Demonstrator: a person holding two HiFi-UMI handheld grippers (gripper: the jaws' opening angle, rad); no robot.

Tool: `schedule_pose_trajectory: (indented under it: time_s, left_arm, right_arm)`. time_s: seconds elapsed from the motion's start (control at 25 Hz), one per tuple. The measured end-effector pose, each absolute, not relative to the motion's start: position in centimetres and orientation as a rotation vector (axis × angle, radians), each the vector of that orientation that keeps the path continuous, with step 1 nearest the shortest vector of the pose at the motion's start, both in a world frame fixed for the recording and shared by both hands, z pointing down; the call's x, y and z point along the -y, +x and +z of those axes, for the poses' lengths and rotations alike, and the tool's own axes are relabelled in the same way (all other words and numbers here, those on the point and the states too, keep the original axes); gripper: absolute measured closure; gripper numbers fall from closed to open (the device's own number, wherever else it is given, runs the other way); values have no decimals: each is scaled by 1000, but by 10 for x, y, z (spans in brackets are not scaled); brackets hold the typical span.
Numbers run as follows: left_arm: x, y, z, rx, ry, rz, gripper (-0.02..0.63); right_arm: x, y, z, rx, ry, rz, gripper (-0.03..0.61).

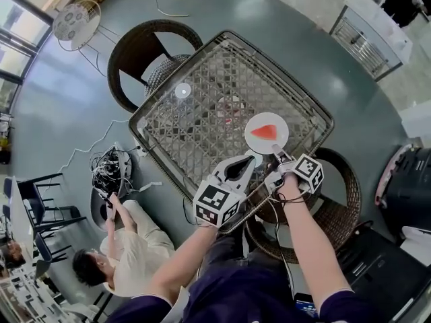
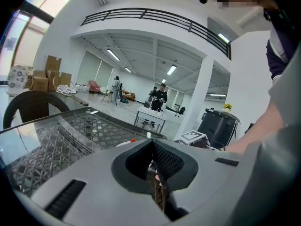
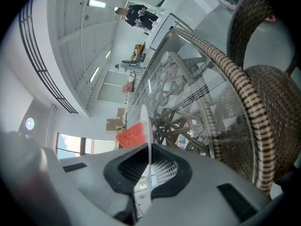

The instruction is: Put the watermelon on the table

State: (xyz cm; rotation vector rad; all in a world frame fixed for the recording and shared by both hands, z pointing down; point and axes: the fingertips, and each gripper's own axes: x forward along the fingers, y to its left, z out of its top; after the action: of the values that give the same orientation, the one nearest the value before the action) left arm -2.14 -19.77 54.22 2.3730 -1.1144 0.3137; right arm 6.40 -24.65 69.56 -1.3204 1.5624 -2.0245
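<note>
No readable text; the left gripper [image 1: 246, 161] and right gripper [image 1: 277, 155] carry only square markers [image 1: 215, 200].

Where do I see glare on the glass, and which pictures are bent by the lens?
Head view: a round glare spot on the table, otherwise sharp. Left gripper view: dark corners, a washed-out window at the left. Right gripper view: strong lens bending, the chair rim bows; dark corners too.

Large open hall, part office, part test lab. A balcony railing [image 2: 155, 18] ran overhead, with strip lights [image 2: 113, 54] on the white ceiling and cardboard boxes [image 2: 49, 74] stacked along one wall. A person [image 1: 128, 247] sat on the grey floor beside tangled cables [image 1: 111, 170] — wicker chairs [image 1: 138, 52] stood around a glass-topped table [image 1: 202, 140].
</note>
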Motion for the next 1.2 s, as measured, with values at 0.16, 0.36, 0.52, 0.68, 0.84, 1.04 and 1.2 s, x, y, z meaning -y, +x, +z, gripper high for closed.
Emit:
schedule_pose_trajectory:
  time_s: [0.16, 0.36, 0.52, 0.68, 0.84, 1.04, 1.2]
  left_arm:
    - [200, -21, 543, 1095, 2375, 316, 609]
    - [201, -19, 545, 1074, 2378, 317, 609]
    - [199, -17, 546, 1056, 2380, 317, 609]
    - [199, -17, 547, 1044, 2381, 318, 608]
    - [199, -17, 547, 1037, 2381, 318, 609]
    - [199, -20, 547, 1031, 2382, 313, 609]
    - [200, -21, 546, 1032, 2382, 306, 609]
  right_arm:
    - [247, 63, 697, -1592, -1363, -2023, 567]
    - [250, 64, 699, -1647, -1460, -2006, 566]
    - [250, 65, 700, -1727, -1555, -1995, 565]
    - [252, 64, 701, -1795, -1647, -1985, 551]
    - [253, 66, 701, -1862, -1719, -1971, 538]
    - [255, 66, 700, -1984, -1842, -1925, 518]
    - [253, 68, 702, -2057, -1932, -1901, 495]
